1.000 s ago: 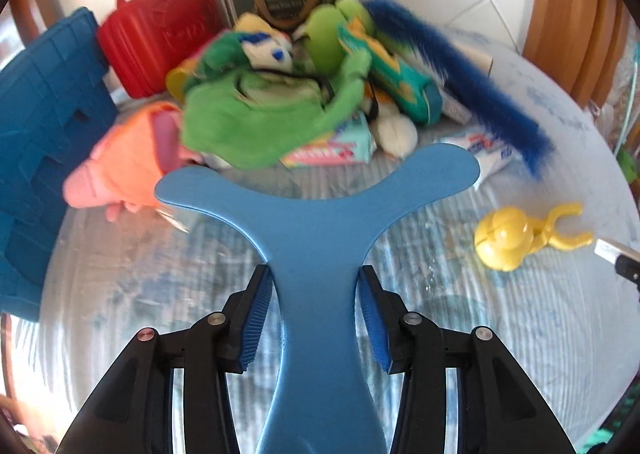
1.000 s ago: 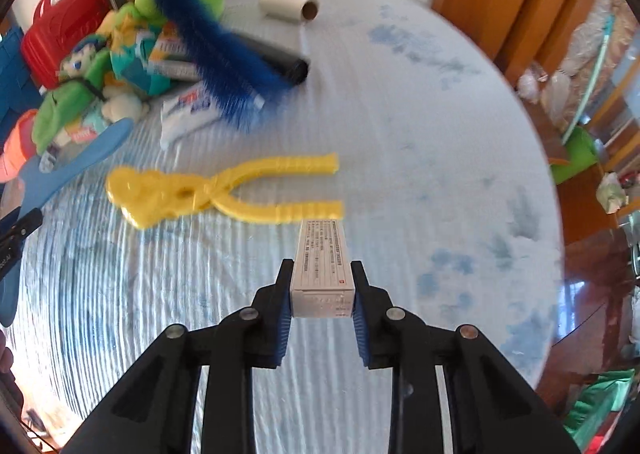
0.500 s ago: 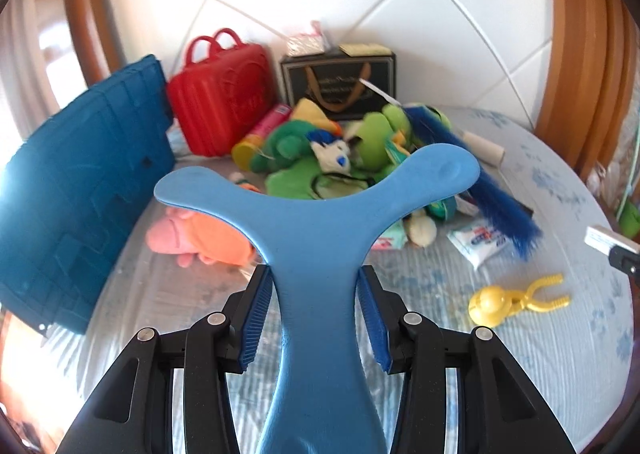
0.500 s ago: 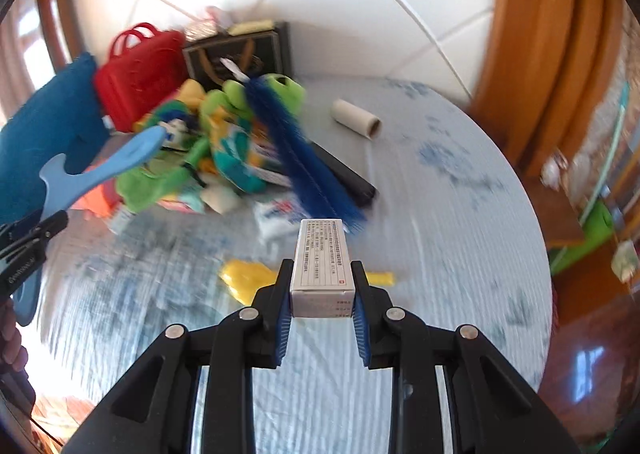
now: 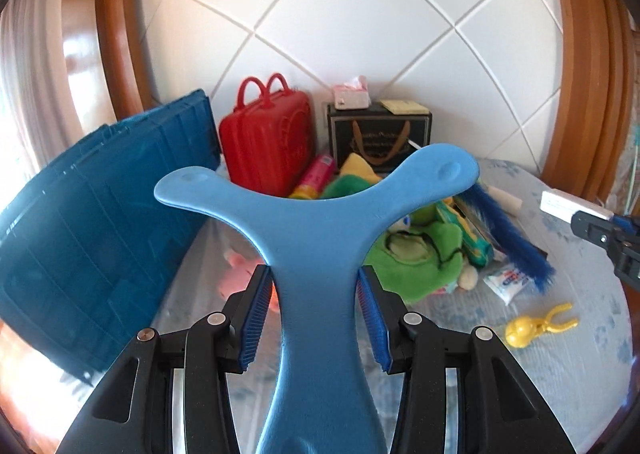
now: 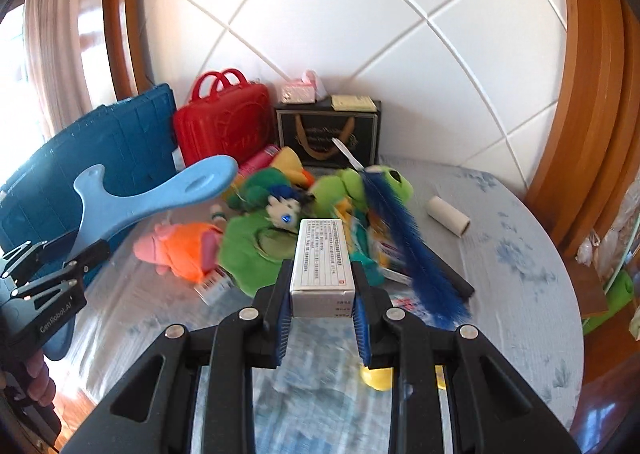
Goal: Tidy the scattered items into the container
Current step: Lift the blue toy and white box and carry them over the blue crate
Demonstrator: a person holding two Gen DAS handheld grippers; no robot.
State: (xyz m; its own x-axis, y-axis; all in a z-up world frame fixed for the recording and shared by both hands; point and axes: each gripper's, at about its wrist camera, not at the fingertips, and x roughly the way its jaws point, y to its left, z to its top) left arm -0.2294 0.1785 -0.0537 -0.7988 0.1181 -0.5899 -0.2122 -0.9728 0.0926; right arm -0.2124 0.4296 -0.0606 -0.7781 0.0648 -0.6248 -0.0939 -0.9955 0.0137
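Between the jaws of the left gripper a blue Y-shaped plastic piece is clamped by its stem, w/ both arms spread above the pads. Between the jaws of the right gripper a small white box is clamped, approx. half of it standing out ahead of the pads. So 2 items are already taken; nothing is released.

Compared w/ one second ago, both grippers were raised and tilted up: then the table cloth was seen close under the jaws, now the tiled wall and the whole pile are seen ahead and below. The grips were not changed. It is judged that the pick-up step is finished and the carrying to the container is in hand.

Ahead-left of both jaws the blue crate is found, leaning at the table edge; it is probably the container, but its opening is not visible from here. Ahead, past the jaws, the toy pile is lying: green plush, orange plush, blue brush, red case. The yellow tongs lie below-right of the left jaws.

Free room is above the pile. The two grippers are near each other, so crossing must be avoided.
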